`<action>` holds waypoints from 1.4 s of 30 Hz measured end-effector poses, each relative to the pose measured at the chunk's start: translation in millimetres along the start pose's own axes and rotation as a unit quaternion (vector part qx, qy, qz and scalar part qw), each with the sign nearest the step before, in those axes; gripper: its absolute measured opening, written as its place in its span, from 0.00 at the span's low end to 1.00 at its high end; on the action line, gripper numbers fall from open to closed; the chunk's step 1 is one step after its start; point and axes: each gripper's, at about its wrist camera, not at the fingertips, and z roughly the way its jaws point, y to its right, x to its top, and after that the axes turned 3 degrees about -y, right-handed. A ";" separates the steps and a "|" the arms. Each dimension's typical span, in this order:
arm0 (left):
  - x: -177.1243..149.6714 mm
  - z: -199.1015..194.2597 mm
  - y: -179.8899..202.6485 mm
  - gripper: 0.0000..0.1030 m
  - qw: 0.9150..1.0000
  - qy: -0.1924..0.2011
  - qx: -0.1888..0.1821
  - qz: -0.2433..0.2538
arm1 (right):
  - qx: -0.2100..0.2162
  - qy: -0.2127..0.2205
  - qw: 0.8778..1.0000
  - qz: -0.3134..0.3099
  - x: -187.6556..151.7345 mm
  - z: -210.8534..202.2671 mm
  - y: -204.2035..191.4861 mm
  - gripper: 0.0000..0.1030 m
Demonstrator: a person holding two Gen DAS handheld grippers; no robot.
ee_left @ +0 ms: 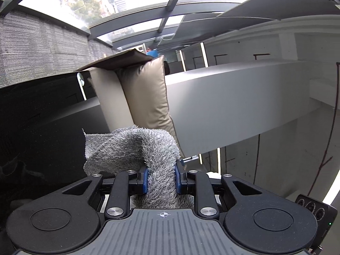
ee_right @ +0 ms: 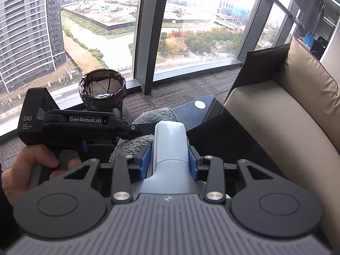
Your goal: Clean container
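Note:
A pale grey-blue container (ee_right: pixel 170 136) is clamped between the blue pads of my right gripper (ee_right: pixel 170 159), which is shut on it above a black glass side table (ee_right: pixel 214 125). My left gripper (ee_left: pixel 161 170) is shut on a fluffy grey cloth (ee_left: pixel 136 146). In the right wrist view the left gripper (ee_right: pixel 140 128) comes in from the left, held by a person's hand (ee_right: pixel 31 165). There the grey cloth (ee_right: pixel 153 114) bunches against the far and left sides of the container. The container's far end is hidden behind its own body.
A beige leather sofa (ee_right: pixel 286 116) runs along the right of the table, and its cushion (ee_left: pixel 146 89) fills the middle of the left wrist view. A bin lined with a black bag (ee_right: pixel 103 91) stands on grey carpet by the tall windows (ee_right: pixel 191 31).

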 end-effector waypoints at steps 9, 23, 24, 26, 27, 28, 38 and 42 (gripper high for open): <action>-3.8 -0.6 27.7 0.20 0.999 0.011 -0.015 0.041 | -0.033 0.018 0.999 -0.009 -6.2 -21.1 -9.4 0.56; -29.0 -6.7 99.2 0.20 0.987 0.035 -0.020 0.154 | -0.095 0.103 0.986 0.087 -91.8 -116.1 -23.9 0.75; -30.9 -8.8 102.3 0.20 0.986 0.034 -0.017 0.163 | -0.095 0.102 0.986 0.096 -99.0 -117.9 -24.7 0.75; -34.9 -7.4 112.3 0.20 0.982 0.028 -0.012 0.185 | -0.099 0.107 0.982 0.119 -111.7 -121.7 -25.3 0.75; -37.2 -6.6 118.3 0.20 0.980 0.022 -0.008 0.198 | -0.098 0.109 0.980 0.132 -116.8 -124.1 -26.4 0.75; -40.7 -6.1 125.1 0.20 0.976 0.015 0.000 0.217 | -0.097 0.110 0.979 0.143 -121.5 -126.2 -26.9 0.75; -79.7 13.5 170.8 0.20 0.945 -0.047 0.045 0.321 | -0.111 0.128 0.964 0.205 -168.1 -144.4 -35.5 0.78; -98.4 15.9 178.9 0.20 0.932 -0.085 0.032 0.350 | -0.111 0.135 0.958 0.230 -188.0 -147.7 -39.7 0.78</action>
